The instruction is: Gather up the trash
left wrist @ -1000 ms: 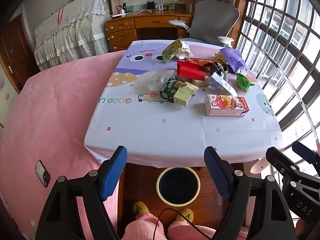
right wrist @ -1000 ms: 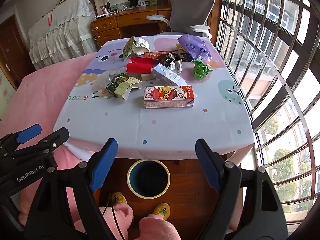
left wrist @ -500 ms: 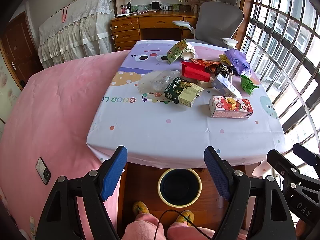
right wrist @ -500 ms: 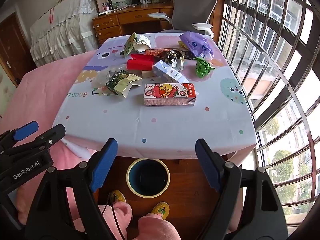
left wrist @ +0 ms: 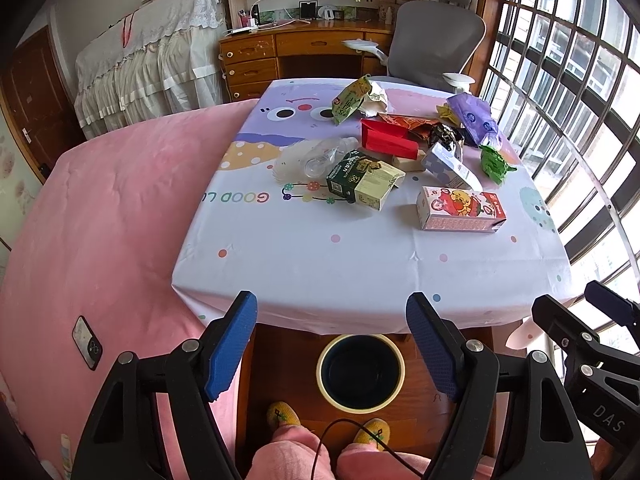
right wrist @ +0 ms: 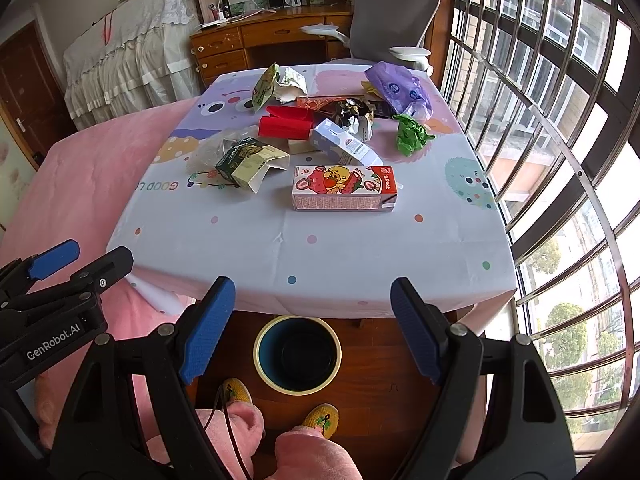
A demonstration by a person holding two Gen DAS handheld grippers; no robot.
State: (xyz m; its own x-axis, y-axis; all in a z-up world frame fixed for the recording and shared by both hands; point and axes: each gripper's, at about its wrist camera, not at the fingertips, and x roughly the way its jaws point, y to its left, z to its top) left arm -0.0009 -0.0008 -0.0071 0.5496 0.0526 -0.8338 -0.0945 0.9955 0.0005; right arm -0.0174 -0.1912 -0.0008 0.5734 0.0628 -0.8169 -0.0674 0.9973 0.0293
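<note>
While both grippers hang empty over the surface's (left wrist: 360, 272) near edge, left gripper (left wrist: 332, 344) closing slightly from wide, right gripper (right wrist: 312, 328) wide, the bin (right wrist: 298, 354) sits beneath; the juice box (right wrist: 344, 188), long axis parallel to that edge, lies nearer the right.

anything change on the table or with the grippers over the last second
Nothing visibly changed. Both grippers, left and right, hang open and empty above the bin, short of the table. The strawberry carton, green box, red box and the other trash lie where they were.
</note>
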